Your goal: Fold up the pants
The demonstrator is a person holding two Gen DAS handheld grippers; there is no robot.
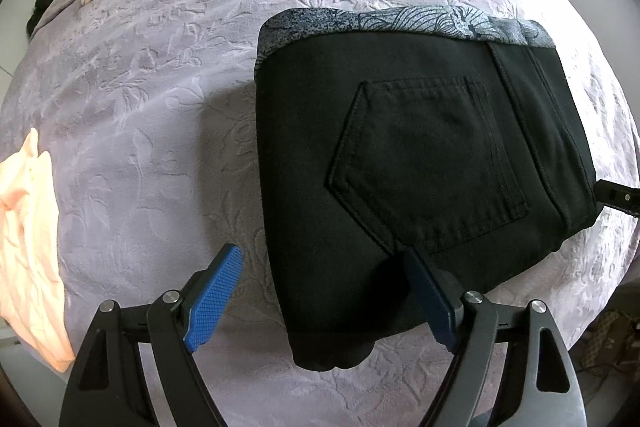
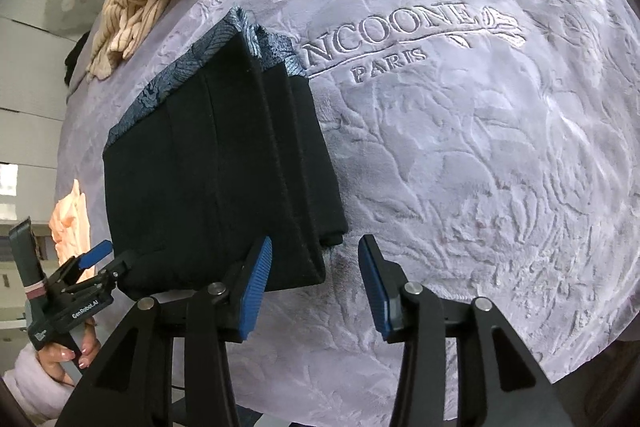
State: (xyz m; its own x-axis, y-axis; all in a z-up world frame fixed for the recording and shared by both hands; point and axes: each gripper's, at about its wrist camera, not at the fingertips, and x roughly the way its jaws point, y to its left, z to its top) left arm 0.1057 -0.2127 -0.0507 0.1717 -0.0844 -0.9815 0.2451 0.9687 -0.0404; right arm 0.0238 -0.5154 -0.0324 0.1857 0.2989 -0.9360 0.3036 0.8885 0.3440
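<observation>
Black denim pants [image 1: 420, 163], folded into a thick rectangle with a stitched pocket and blue patterned lining, lie on an embossed lilac plush bed [image 1: 168, 115], both blue-padded tongs, left [image 1: 324, 299] and right [image 2: 316, 291], open and empty at six o'clock.

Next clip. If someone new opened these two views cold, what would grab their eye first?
The folded black pants, a compact stack with a back pocket on top and a blue patterned lining along the far edge, lying on a lilac embossed blanket. Next, the two open claws at its near edge: the left claw straddles one corner, the right claw the other. In the right wrist view, lettering ending "NCOONE PARIS" is embossed just beyond the pants.
</observation>
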